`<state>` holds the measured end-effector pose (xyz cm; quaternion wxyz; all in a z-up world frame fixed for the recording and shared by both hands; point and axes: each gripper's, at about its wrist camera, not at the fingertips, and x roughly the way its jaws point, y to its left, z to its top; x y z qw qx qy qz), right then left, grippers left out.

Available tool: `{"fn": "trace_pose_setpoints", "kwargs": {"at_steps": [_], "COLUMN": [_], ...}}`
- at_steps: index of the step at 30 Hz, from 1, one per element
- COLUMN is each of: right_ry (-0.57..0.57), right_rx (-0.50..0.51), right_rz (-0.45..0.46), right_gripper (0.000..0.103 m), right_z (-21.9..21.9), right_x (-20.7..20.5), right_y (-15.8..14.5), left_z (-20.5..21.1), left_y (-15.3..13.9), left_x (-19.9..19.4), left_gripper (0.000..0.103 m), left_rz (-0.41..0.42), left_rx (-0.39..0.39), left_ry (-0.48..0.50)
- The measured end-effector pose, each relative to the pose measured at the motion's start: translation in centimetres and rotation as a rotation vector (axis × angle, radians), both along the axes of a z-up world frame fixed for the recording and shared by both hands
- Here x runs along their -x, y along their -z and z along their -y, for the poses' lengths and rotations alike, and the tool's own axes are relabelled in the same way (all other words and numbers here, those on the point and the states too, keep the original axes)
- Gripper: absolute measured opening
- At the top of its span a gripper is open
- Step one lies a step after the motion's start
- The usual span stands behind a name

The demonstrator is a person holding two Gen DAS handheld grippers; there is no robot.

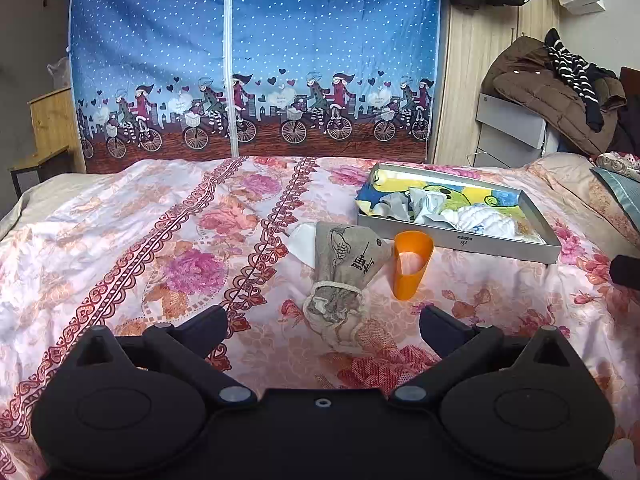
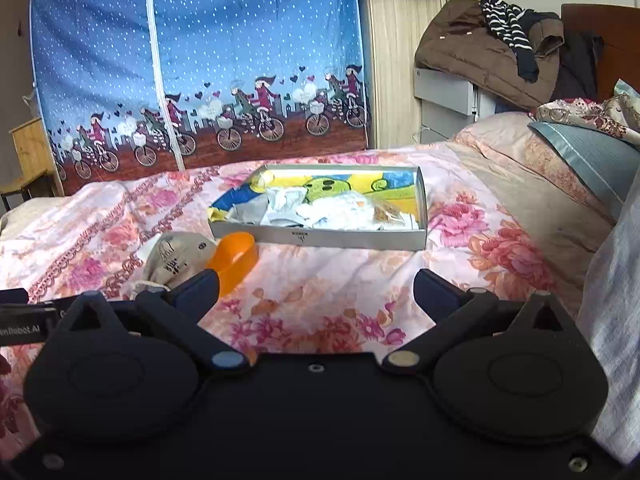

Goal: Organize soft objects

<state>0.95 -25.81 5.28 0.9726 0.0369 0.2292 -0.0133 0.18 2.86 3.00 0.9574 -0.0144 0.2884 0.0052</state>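
Note:
A grey-brown drawstring cloth pouch (image 1: 346, 264) with black characters lies on the floral bedspread, just ahead of my left gripper (image 1: 324, 326), whose jaws stand wide open around its gathered end without touching it. An orange plastic cup (image 1: 412, 264) stands right of the pouch. Behind them a shallow grey box (image 1: 460, 240) holds crumpled white and grey cloths on a yellow-blue printed cloth. In the right wrist view the pouch (image 2: 180, 254) and cup (image 2: 236, 258) sit at the left, the box (image 2: 316, 236) ahead. My right gripper (image 2: 316, 292) is open over bare bedspread.
A white cloth (image 1: 302, 240) peeks out behind the pouch. A blue fabric wardrobe (image 1: 256, 60) stands beyond the bed. Coats are piled on a grey cabinet (image 1: 512, 128) at the right. Pillows (image 2: 588, 160) lie at the right end of the bed.

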Motion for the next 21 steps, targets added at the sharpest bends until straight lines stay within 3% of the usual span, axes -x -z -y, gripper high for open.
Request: {"fn": "trace_pose_setpoints", "kwargs": {"at_steps": [21], "right_ry": [-0.006], "right_rx": [0.026], "right_rz": [-0.078], "right_gripper": [0.103], "right_z": [0.66], "right_x": [-0.8], "right_y": [0.6], "left_z": [0.62], "left_y": [0.41], "left_x": [-0.22], "left_gripper": [0.102], "left_rz": [-0.018], "left_rx": [-0.032], "left_ry": [0.013]}}
